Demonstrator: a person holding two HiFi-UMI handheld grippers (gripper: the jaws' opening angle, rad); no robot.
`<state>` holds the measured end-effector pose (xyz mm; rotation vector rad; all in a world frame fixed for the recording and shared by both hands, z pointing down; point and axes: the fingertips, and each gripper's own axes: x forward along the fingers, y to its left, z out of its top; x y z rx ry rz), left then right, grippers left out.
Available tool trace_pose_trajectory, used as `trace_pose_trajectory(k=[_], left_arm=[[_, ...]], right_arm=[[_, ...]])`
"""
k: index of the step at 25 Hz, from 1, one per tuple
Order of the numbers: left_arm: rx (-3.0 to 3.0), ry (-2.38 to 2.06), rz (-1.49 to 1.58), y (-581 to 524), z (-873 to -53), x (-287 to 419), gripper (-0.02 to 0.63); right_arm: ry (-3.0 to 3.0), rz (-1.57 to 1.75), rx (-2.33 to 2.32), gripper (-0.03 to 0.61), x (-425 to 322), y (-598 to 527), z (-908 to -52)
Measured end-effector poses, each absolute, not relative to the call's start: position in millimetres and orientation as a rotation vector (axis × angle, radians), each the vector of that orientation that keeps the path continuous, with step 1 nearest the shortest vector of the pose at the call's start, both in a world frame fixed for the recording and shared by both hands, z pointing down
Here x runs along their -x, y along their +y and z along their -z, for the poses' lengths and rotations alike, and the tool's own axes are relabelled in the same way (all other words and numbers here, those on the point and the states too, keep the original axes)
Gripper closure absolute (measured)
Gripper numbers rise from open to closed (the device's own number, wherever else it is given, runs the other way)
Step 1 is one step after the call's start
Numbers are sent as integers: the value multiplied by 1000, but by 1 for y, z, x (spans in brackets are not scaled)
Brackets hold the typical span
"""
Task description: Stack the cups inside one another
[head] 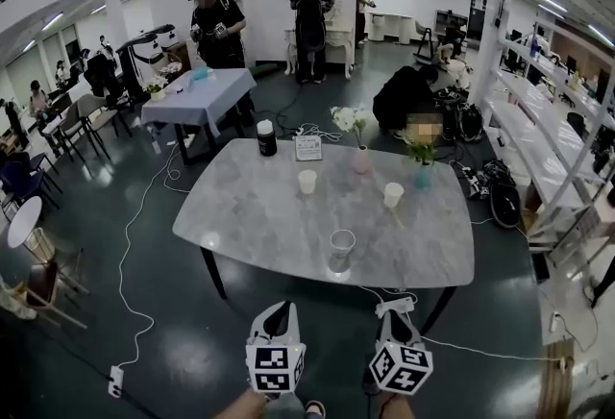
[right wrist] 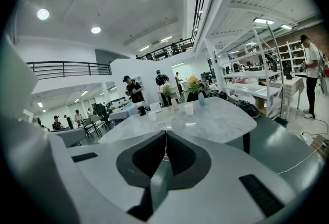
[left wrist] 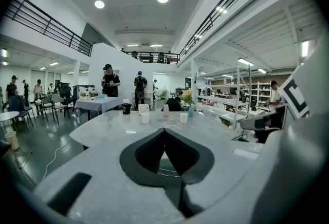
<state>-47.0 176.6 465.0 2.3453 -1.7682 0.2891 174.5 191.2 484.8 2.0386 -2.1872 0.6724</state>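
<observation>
The left gripper [head: 277, 309] and right gripper [head: 396, 311] have white shells with dark grey inner lining. Each bears a cube [head: 276, 367] of black-and-white square markers.

Grey table [head: 250, 220], perhaps a jar [head: 266, 138]

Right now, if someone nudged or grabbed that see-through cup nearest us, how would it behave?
The clear cup looks thin-walled and empty, so it is probably very light and may flex under a squeeze. Standing upright on the smooth marble table, it would likely slide or tip if pushed.
</observation>
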Motion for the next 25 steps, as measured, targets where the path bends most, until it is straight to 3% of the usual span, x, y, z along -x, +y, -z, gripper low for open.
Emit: trace_pose_trajectory(k=[25], left_arm=[[-2475,-1583,-297,-76,-468,51,614]], right_arm=[[-2049,-676,-2231,572,-169,-26,-481]])
